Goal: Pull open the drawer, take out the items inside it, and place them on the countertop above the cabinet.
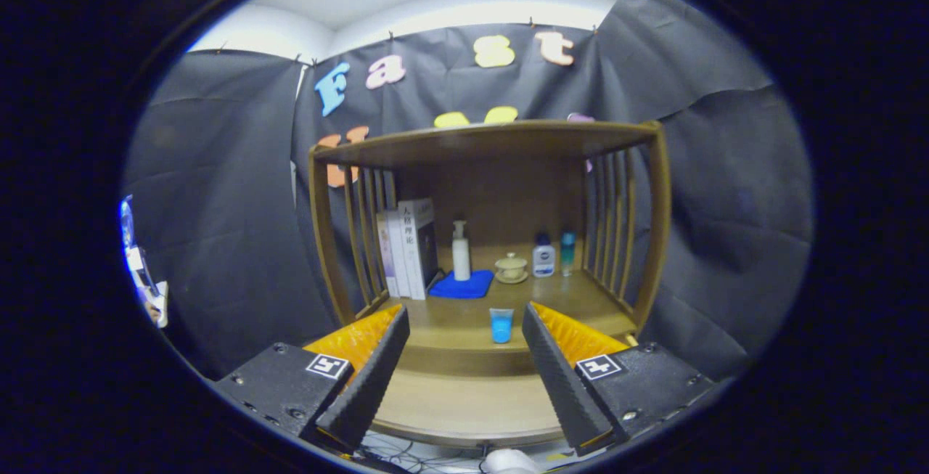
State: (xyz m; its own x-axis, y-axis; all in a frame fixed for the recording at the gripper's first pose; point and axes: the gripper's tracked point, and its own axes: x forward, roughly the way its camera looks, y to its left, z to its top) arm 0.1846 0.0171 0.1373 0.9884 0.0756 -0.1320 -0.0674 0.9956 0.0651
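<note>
Gripper (464, 321): wide open, holding nothing.
Blue cup (501, 325): upright on countertop (464, 343), just beyond fingers.
Drawer: can't tell.

Wooden countertop (464, 292), books (410, 249), cloth (461, 287), bottles (543, 256)

Chinese characters down white book spine (419, 242), far left, too small to read. Square coded markers on spread-apart gripper (464, 312).

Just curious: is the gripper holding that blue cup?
No, the gripper is open and the blue cup stands apart on the countertop beyond its fingers.
</note>
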